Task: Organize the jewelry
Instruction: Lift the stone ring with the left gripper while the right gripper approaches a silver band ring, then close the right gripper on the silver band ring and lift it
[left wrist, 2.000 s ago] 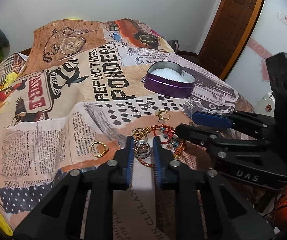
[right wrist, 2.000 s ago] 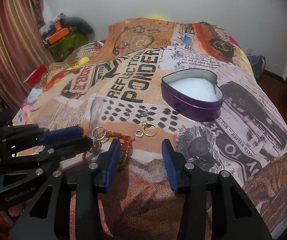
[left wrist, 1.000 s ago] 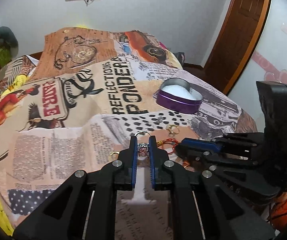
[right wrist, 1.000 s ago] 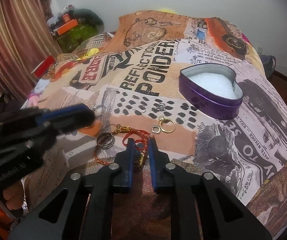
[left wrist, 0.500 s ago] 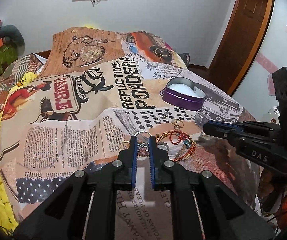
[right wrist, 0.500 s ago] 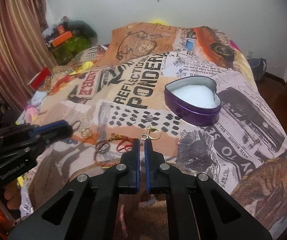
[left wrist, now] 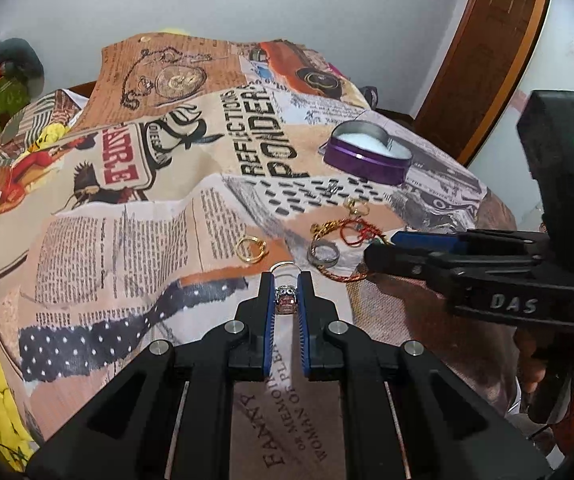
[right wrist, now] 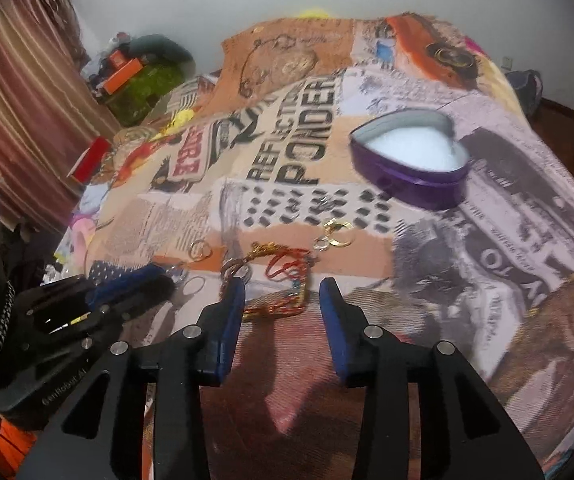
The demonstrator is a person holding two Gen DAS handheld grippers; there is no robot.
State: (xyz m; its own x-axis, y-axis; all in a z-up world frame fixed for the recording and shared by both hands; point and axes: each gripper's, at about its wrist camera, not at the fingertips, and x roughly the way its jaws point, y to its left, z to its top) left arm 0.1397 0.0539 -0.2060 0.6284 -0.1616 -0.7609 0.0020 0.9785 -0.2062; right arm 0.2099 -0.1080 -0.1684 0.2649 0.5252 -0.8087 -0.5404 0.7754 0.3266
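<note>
We are working over a printed bedspread (left wrist: 135, 240), soft and rumpled, so anything we drop could roll into a fold and be hard to find. The heart tin (left wrist: 367, 156), our landmark, sits open and far from both tools, which means a long carry. Our right gripper (right wrist: 283, 292) hovers with its jaws apart over the red and gold bracelet (right wrist: 287, 268), which lies on the near side of the tin; closing there could snag the silver ring (left wrist: 323, 254) touching the bracelet's end and drag both. Our left gripper (left wrist: 286, 300) is clamped on a small beaded ring (left wrist: 286, 299), pinched only at the pad tips, well short of the tin; a jolt or slackened squeeze might let it slip. A gold ring (left wrist: 251, 249) waits farther from the tin.
</note>
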